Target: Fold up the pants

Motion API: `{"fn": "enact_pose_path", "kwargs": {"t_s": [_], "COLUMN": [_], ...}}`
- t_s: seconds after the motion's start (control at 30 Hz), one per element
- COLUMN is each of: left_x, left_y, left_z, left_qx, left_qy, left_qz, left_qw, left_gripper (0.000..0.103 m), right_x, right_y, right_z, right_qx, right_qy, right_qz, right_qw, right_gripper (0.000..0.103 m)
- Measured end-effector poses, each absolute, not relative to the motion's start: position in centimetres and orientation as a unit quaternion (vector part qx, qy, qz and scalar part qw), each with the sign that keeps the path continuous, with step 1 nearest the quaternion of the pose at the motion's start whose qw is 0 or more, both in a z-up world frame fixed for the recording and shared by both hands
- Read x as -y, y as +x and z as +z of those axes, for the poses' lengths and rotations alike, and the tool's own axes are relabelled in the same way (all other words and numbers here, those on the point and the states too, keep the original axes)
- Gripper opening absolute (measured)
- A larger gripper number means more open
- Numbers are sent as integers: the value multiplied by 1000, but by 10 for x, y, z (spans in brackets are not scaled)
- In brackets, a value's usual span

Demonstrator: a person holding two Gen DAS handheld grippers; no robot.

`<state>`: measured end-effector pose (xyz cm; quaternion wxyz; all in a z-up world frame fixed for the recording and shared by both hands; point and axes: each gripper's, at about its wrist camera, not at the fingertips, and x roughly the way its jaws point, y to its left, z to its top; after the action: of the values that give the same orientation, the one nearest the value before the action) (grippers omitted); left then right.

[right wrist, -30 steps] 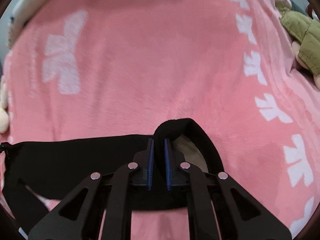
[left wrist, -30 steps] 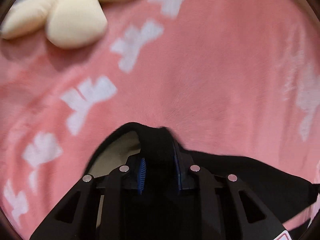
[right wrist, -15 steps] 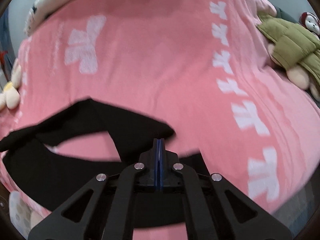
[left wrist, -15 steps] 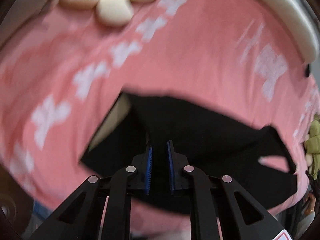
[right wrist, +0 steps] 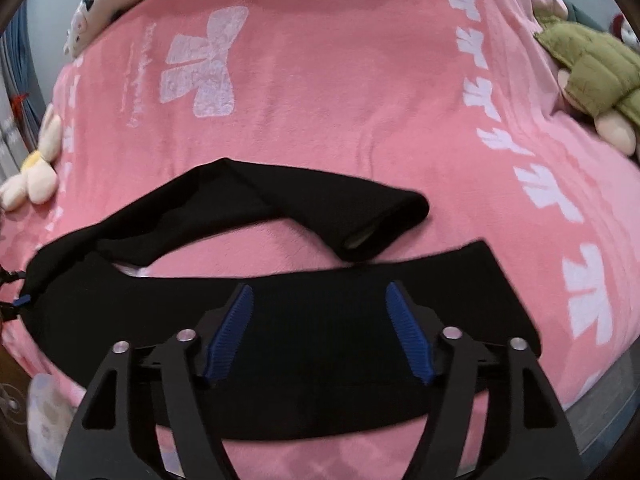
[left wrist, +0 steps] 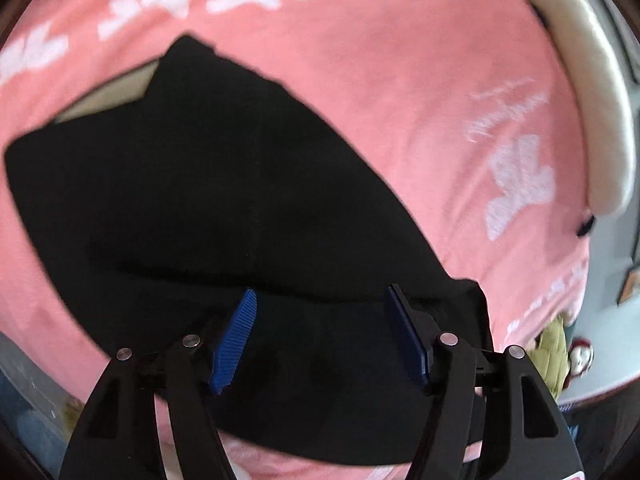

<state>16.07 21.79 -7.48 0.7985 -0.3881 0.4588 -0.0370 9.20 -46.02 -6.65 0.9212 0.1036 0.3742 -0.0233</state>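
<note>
The left gripper (left wrist: pixel 320 336) has let go: a second ago its blue pads (left wrist: pixel 236 340) were pinched on a fold of black cloth, and now its jaws are opening with nothing pressed between them, the cloth only lying beneath. The right gripper (right wrist: pixel 320 332) shows the same change, from a clenched hold on the fabric's edge to spread, opening jaws that hover over the cloth without gripping it. The one pair of black pants (right wrist: pixel 312 320), earlier lifted and bunched at the fingertips, now lies released on the pink blanket (right wrist: pixel 340 100), near the blanket's closest edge; in the right wrist view one leg runs straight across under the gripper while the other leg (right wrist: pixel 280 200) is bent back over itself just beyond it. In the left wrist view the pants (left wrist: pixel 200 200) spread flat, a pale lining showing at the far corner. Around the blanket's borders sit three soft toys: a cream flower (right wrist: pixel 36 176), an olive-clad doll (right wrist: pixel 592 72) and a white plush (right wrist: pixel 104 4).
</note>
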Motion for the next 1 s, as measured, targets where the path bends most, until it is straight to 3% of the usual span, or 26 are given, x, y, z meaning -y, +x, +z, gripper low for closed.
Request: {"fn": "enact_pose_path", "kwargs": {"t_s": [0.1, 0.13, 0.17, 0.2, 0.23, 0.27, 0.3, 0.33, 0.4, 0.47, 0.6, 0.67, 0.8, 0.87, 0.93, 0.97, 1.0], "left_x": [-227, -229, -233, -236, -238, -240, -242, -243, -246, -251, -262, -270, -272, -274, -276, -278, -279], "left_y": [177, 179, 181, 183, 187, 189, 190, 192, 193, 188, 172, 163, 152, 145, 133, 127, 121], "left_z": [-92, -94, -92, -92, -89, -87, -84, -78, -53, -20, 10, -5, -63, -81, -83, -80, -77], "left_qx": [-472, -469, -462, -459, -455, -454, -452, -450, -439, -422, -431, -451, -508, -518, -509, -499, -493], "left_qy": [-419, -432, -441, -442, -441, -440, -437, -432, -415, -392, -336, -322, -304, -324, -350, -360, -363], "left_qz": [-21, -21, -16, -17, -32, -39, -41, -42, -62, -79, -59, -45, -14, -13, -4, -10, -15], "left_qw": [775, 770, 769, 771, 773, 774, 777, 781, 795, 813, 836, 831, 805, 791, 786, 788, 790], "left_gripper": [61, 54, 43, 17, 5, 4, 3, 3, 2, 3, 3, 3, 4, 5, 10, 12, 24], "right_x": [469, 474, 479, 486, 490, 494, 496, 496, 492, 495, 514, 526, 556, 555, 545, 542, 538], "right_y": [116, 129, 139, 153, 163, 174, 185, 197, 198, 176, 120, 103, 86, 70, 55, 47, 40], "right_z": [-69, -71, -74, -79, -84, -91, -98, -101, -77, -18, 32, 17, -71, -96, -87, -81, -75], "right_qx": [-383, -386, -387, -389, -395, -405, -417, -429, -395, -315, -276, -306, -429, -446, -417, -405, -394], "right_qy": [110, 120, 131, 153, 168, 184, 195, 201, 184, 170, 116, 89, 95, 99, 112, 119, 120], "right_qz": [-21, -20, -23, -25, -24, -24, -19, -5, 0, 21, 6, -13, -53, -62, -72, -79, -86], "right_qw": [917, 915, 912, 908, 903, 896, 887, 881, 900, 933, 954, 948, 897, 887, 899, 903, 907], "right_gripper": [76, 76, 76, 76, 75, 53, 21, 6, 6, 6, 6, 6, 11, 13, 28, 46, 64]}}
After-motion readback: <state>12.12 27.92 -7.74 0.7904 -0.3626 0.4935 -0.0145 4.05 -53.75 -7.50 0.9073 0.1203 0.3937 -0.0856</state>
